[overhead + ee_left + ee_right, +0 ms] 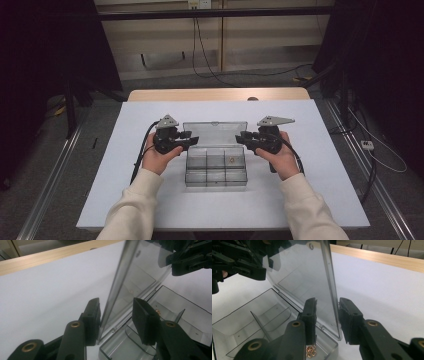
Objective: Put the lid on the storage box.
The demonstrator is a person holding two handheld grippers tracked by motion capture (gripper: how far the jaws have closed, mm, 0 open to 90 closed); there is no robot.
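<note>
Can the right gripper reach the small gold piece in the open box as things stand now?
Probably yes. The lid stands upright between the right gripper jaws, so the box is uncovered. The gold piece lies in the compartment just below that gripper, with nothing over it. The gripper must leave the lid first.

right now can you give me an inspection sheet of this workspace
surface: white table top with a wooden strip along its far edge; bare around the box
job's things: clear compartment box, its lid raised upright; small gold-coloured piece in one compartment
clutter: nothing seen
grippers: left claw straddles the lid's left edge, one pad touching, gap at the other; right claw straddles the right edge, far pad at the lid, gap at the near one
cables: black cable trails from the left claw, another from the right; loose leads on the floor
surroundings: dark curtains either side, pale wall panel behind
</note>
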